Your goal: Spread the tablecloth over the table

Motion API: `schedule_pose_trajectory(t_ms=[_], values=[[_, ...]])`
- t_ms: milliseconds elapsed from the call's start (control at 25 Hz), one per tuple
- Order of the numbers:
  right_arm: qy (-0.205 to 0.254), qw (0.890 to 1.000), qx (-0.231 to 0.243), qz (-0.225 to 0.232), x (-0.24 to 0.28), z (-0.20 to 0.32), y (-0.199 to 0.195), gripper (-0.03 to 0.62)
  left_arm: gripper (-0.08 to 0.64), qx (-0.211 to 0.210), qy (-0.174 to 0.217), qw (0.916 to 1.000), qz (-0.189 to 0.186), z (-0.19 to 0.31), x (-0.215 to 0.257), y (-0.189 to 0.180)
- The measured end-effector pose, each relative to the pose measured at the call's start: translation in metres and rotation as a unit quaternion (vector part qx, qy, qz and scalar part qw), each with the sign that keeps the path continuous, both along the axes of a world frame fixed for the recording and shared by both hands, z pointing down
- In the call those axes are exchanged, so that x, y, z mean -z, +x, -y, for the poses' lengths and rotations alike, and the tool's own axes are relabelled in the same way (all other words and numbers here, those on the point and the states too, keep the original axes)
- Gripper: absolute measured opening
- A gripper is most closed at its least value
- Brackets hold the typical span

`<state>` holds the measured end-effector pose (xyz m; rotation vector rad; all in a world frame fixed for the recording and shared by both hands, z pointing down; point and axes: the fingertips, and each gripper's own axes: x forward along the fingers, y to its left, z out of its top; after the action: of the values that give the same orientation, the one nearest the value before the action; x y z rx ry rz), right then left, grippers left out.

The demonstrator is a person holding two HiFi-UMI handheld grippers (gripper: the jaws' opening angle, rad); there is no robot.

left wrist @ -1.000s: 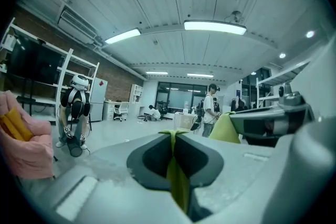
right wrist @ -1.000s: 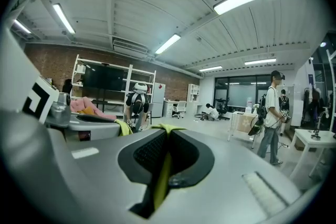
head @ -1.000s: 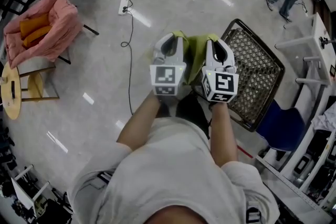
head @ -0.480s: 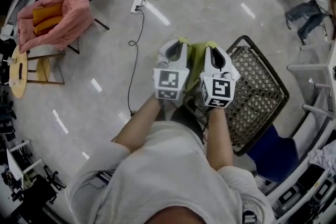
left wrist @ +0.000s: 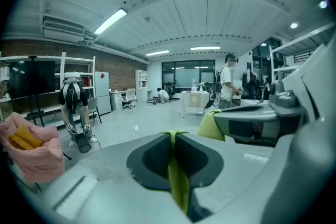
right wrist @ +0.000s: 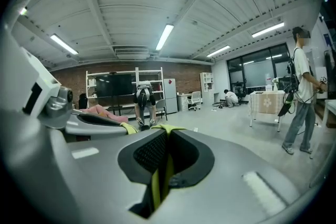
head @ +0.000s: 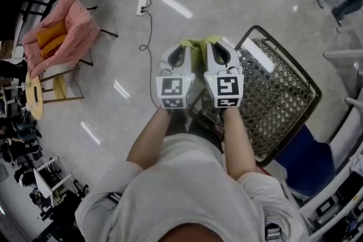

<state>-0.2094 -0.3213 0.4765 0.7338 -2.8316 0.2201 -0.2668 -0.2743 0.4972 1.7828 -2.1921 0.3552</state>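
A yellow-green tablecloth (head: pixel 197 51) hangs bunched between my two grippers, held out in front of the person over the floor. My left gripper (head: pixel 180 47) is shut on one edge of it; in the left gripper view a thin strip of the tablecloth (left wrist: pixel 176 176) runs down between the closed jaws. My right gripper (head: pixel 214 44) sits close beside it, shut on another edge of the tablecloth (right wrist: pixel 160 173). The two grippers are nearly touching side by side. No table for spreading shows near the grippers.
A black wire-mesh basket (head: pixel 275 93) lies on the floor just right of the grippers, with a blue seat (head: pixel 303 158) behind it. A chair with pink cloth (head: pixel 59 34) stands at the left. A cable and power strip (head: pixel 142 5) lie on the floor ahead. People stand farther off.
Both grippers have moved together with the tablecloth, drawing closer side by side and lower. The basket now lies closer to their right, and the pink chair has shifted in view.
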Motion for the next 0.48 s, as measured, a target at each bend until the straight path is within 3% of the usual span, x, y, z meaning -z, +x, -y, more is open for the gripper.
schedule_pose_trajectory(t_ms=[360, 480], values=[[-0.001, 1.000, -0.027, -0.006, -0.016, 0.042, 0.027, 0.011, 0.026, -0.025, -0.021, 0.9995, 0.003, 0.041, -0.021, 0.031], [0.003, 1.000, -0.012, -0.024, -0.030, 0.041, 0.030, 0.011, 0.026, -0.024, -0.025, 0.9994, -0.001, 0.050, -0.027, 0.032]])
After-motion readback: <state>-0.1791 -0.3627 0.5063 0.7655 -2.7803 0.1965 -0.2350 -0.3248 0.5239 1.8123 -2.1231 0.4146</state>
